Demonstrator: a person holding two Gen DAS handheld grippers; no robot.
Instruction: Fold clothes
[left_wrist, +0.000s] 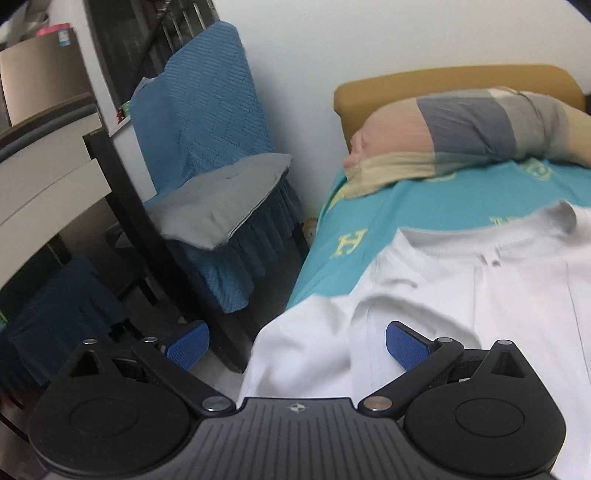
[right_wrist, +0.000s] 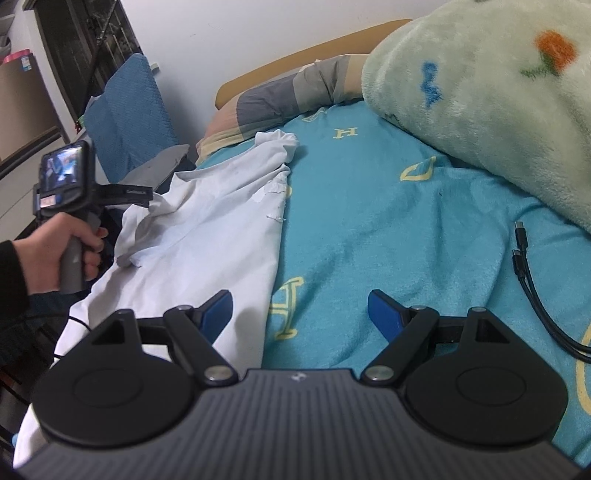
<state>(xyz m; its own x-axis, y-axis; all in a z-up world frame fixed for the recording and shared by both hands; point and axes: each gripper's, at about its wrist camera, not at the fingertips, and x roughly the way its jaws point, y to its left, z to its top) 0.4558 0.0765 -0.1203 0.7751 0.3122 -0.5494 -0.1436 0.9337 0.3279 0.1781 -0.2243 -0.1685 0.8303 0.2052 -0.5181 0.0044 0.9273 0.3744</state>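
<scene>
A white shirt (left_wrist: 461, 295) lies on the teal bed sheet (left_wrist: 369, 229), its left part hanging over the bed's edge. In the right wrist view the shirt (right_wrist: 207, 236) lies lengthwise along the left side of the sheet (right_wrist: 388, 221). My left gripper (left_wrist: 295, 343) is open above the shirt's hanging corner at the bed edge, holding nothing. It also shows in the right wrist view, held by a hand (right_wrist: 70, 243) left of the shirt. My right gripper (right_wrist: 301, 314) is open over the shirt's right edge and the sheet, holding nothing.
A striped pillow (left_wrist: 461, 125) lies at the tan headboard (left_wrist: 443, 79). A pale green blanket (right_wrist: 498, 110) is piled at the right. A black cable (right_wrist: 535, 288) lies on the sheet at right. A chair with blue cover (left_wrist: 207, 147) and grey cushion (left_wrist: 221, 199) stands beside the bed.
</scene>
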